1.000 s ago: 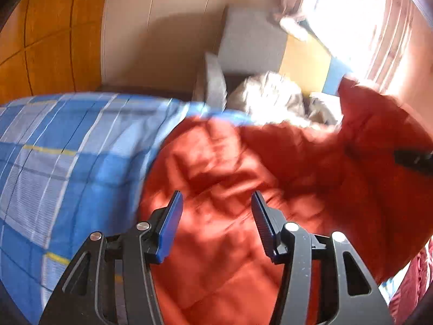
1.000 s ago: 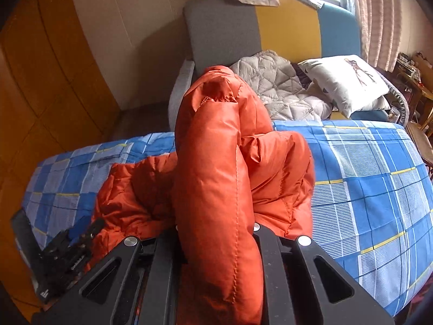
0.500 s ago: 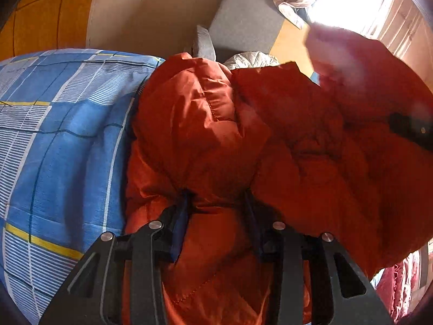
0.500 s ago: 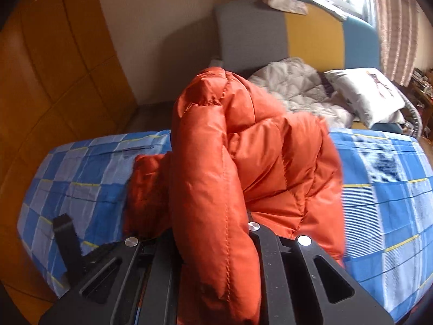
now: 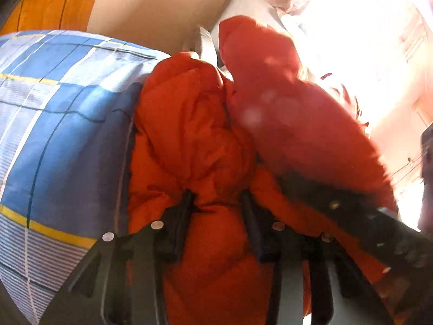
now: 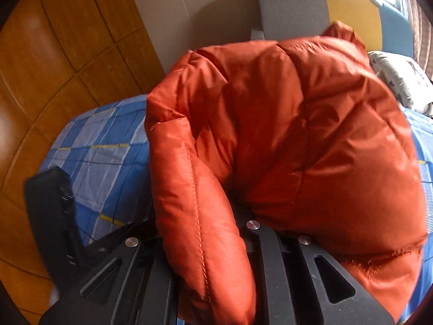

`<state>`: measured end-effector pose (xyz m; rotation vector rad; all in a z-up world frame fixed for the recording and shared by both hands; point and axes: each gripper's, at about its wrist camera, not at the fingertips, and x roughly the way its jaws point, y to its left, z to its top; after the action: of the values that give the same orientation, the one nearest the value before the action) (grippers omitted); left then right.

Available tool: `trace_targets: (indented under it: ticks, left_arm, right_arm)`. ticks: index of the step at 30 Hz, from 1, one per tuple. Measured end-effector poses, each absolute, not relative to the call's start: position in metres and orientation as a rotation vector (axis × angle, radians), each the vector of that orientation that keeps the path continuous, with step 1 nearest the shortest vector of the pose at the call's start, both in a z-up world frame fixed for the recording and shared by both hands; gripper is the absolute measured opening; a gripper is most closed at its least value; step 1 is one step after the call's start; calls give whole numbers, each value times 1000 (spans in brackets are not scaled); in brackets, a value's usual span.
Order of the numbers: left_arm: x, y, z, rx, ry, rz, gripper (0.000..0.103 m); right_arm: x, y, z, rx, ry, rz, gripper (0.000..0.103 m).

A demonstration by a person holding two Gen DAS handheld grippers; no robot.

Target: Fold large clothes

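Note:
An orange puffer jacket [image 5: 194, 135] lies bunched on a bed with a blue checked cover [image 5: 54, 135]. My left gripper [image 5: 216, 200] is shut on a thick roll of the jacket near the bed's edge, its pads sunk into the padding. My right gripper [image 6: 203, 216] is shut on a stitched edge of the jacket [image 6: 297, 135] and holds a large puffy fold above the cover [image 6: 102, 146]. That fold hangs over the right side of the left wrist view, with the right gripper's dark body [image 5: 379, 216] blurred below it. The left gripper's black body [image 6: 51, 203] shows at the left.
A grey, yellow and blue sofa [image 6: 292, 8] stands beyond the bed with a pale quilted cloth [image 6: 400, 81] on it. Wooden floor [image 6: 54, 54] runs along the left of the bed. A bright window [image 5: 351, 27] glares at the upper right.
My left gripper went from open above the jacket to shut on a roll of it. The right gripper carried its fold across and down, towards the left gripper.

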<state>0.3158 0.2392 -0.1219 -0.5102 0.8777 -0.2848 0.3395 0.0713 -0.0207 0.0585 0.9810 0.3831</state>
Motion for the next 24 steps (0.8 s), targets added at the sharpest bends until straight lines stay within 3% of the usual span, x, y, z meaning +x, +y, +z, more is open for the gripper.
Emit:
trace_targets:
  ticks: [17,20,24]
  left_arm:
    - [298,272,-107,-541,865,-206,36]
    - [293,280,-97,-545,839,-197,45]
    - [295,286,-88,-561,828,-210,46]
  right_arm:
    - [318,62,-20,136,917,289,13]
    - [315,67,-21,118,910,283,14]
    - [306,72,-24,93,887,275,15]
